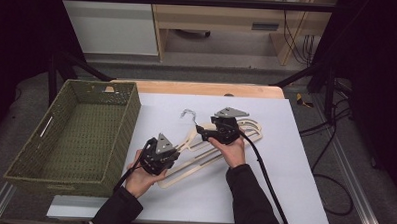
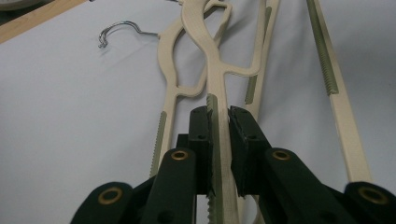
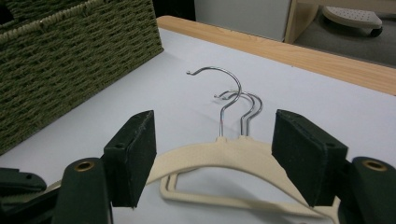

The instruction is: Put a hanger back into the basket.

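A stack of cream hangers with wire hooks lies on the white mat. My left gripper holds the lower end of the stack. In the left gripper view it is shut on one hanger's thin bar, pads pressed on both sides. My right gripper sits at the neck near the hooks. In the right gripper view it stands open astride the top hanger's shoulder, its pads apart from the hanger, with the hooks just beyond.
An empty green woven basket stands left of the mat, close to my left hand. The wooden table edge runs behind the mat. Cables trail from both grippers toward the near edge.
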The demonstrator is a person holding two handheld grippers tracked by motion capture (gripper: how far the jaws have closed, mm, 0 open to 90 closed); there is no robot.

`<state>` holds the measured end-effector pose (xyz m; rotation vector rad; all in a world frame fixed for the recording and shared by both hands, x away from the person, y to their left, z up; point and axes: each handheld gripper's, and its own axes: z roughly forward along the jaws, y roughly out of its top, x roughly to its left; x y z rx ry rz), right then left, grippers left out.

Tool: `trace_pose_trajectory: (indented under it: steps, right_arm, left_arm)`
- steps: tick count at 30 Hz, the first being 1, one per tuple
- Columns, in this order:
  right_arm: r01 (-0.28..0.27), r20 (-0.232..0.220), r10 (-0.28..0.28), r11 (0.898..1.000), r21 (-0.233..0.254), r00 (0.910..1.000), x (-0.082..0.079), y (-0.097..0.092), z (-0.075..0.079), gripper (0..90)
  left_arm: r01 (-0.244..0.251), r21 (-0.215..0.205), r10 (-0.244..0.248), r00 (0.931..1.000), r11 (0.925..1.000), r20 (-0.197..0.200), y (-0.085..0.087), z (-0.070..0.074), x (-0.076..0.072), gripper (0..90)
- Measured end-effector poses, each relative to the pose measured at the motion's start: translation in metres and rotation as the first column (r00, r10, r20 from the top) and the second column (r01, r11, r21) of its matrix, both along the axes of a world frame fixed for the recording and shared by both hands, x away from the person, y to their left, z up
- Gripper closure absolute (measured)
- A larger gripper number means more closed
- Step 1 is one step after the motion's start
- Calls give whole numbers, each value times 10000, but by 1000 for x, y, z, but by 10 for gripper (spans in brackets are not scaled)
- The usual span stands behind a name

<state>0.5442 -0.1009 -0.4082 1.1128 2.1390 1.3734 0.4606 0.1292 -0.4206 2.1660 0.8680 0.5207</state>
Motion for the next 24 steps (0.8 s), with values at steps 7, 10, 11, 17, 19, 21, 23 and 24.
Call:
trace_pose_trajectory:
  steps: [7,10,11,17,19,21,23,24]
  right_arm:
    - [57,-271,-61,9999,-156,9996,15,12,-4,376]
    - [108,-435,-119,9996,-265,9990,21,17,-8,414]
    - [152,-517,-167,9994,-308,9985,23,19,-9,429]
    - [304,-867,-358,9975,-635,9956,33,24,-18,526]
    - [282,-988,-356,9968,-751,9945,36,25,-22,564]
    - [324,-1066,-420,9954,-903,9934,38,28,-25,607]
    - [308,-1145,-421,9946,-991,9925,39,28,-27,625]
    - [260,-1287,-388,9947,-1000,9909,40,28,-29,674]
  left_arm:
    - [-4,5,4,10000,10000,16,0,0,-1,791]
    - [10,-72,-11,10000,10000,-39,-1,0,-3,792]
    - [20,-60,-21,10000,10000,-27,-1,1,-3,792]
    - [139,1,-139,9998,9999,114,-2,1,-5,791]
    - [135,31,-136,9998,9999,119,-2,0,-5,791]
    - [139,32,-139,9998,9999,141,-2,0,-5,791]
    - [122,13,-122,9998,9999,186,-3,0,-6,791]
    - [138,63,-139,9998,9999,161,-3,0,-6,792]
